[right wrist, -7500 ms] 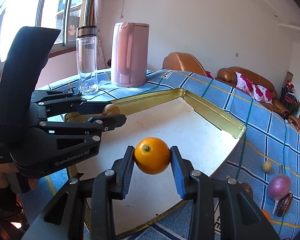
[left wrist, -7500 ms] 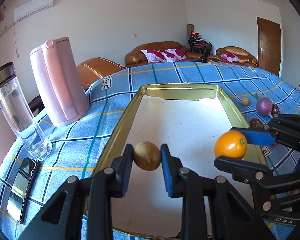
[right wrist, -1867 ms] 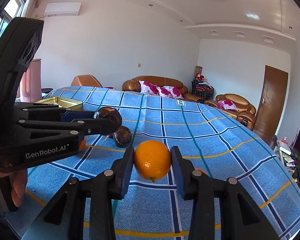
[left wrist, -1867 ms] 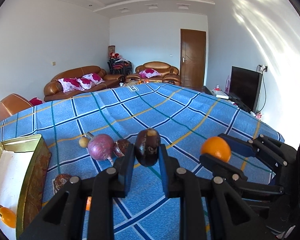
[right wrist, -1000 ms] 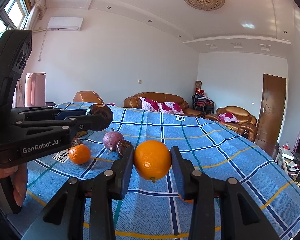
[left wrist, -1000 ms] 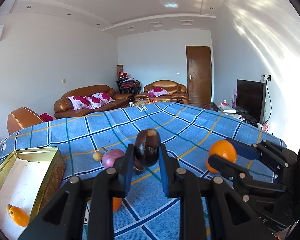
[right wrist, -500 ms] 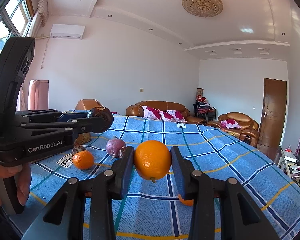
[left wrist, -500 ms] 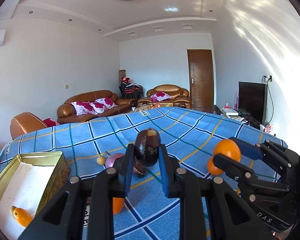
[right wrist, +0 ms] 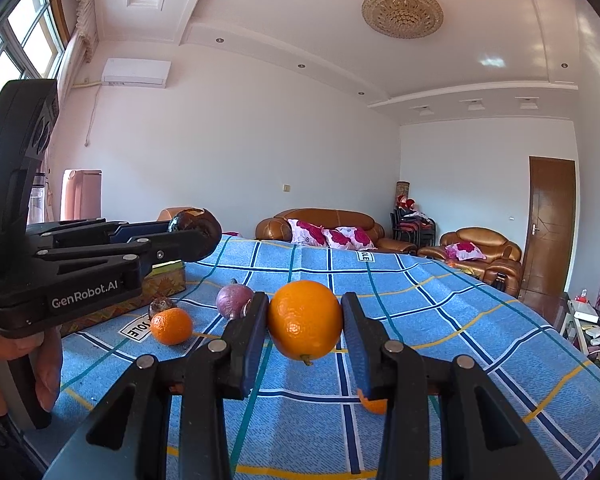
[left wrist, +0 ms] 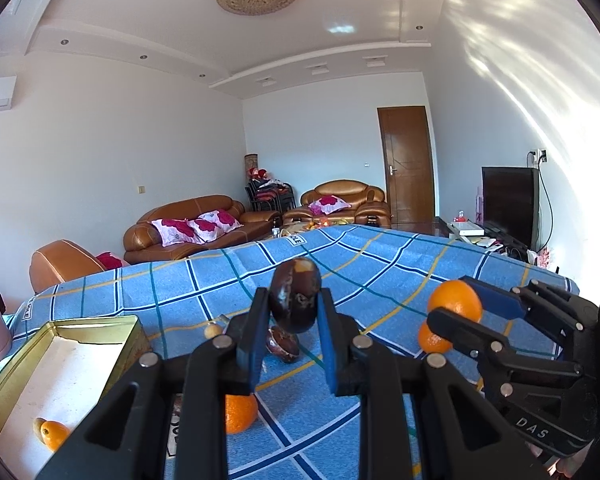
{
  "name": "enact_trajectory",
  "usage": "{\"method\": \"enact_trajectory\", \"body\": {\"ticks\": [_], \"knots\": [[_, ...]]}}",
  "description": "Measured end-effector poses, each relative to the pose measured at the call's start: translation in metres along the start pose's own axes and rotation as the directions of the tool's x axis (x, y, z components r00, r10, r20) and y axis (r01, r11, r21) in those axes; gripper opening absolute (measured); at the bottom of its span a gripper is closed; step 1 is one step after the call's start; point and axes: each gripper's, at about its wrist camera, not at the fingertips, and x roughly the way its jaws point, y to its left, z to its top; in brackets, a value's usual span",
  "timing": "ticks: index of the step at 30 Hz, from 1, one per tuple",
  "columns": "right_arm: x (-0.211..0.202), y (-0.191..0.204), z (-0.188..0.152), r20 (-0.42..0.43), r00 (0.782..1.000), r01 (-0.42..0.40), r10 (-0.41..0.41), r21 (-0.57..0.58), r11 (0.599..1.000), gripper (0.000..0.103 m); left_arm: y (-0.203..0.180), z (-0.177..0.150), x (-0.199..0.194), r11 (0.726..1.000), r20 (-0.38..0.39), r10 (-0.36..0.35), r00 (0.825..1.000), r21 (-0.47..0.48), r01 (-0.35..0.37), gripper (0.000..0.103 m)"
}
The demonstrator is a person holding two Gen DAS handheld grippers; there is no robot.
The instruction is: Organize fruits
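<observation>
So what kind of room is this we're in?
Most likely a home living room: brown leather sofas with red cushions, a TV by the wall, and a wall air conditioner. The work happens on a table under a blue checked cloth.

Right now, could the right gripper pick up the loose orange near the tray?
Probably not: the right gripper is shut on an orange. The loose orange lies unobstructed on the cloth, but those jaws are full.

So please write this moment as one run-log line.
left tool: shut on dark brown round fruit | right tool: shut on round orange | both lifted over blue checked tablecloth | gold metal tray: beside
</observation>
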Motion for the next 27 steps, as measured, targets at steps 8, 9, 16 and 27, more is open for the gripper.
{"method": "enact_trajectory", "body": {"ticks": [8,9,16,27], "knots": [[0.006,-0.002,0.003,-0.031,0.999,-0.012,0.012,0.007,1.000,0.039,0.004,-0.001,-0.003,1.000,0.004,0.010,1.000,-0.003,-0.010,0.025],[0.007,-0.002,0.004,-0.033,0.999,-0.013,0.013,0.007,1.000,0.039,0.005,-0.001,-0.004,1.000,0.004,0.013,1.000,-0.003,-0.012,0.025],[0.003,-0.005,0.018,-0.016,0.999,-0.028,0.028,0.025,0.999,0.039,0.009,-0.002,-0.005,1.000,-0.003,0.020,1.000,-0.004,-0.020,0.025],[0.007,0.003,0.033,0.001,0.998,-0.066,0.066,0.022,0.998,0.040,0.012,-0.001,-0.009,0.999,-0.011,0.033,0.999,-0.008,-0.033,0.025]]}}
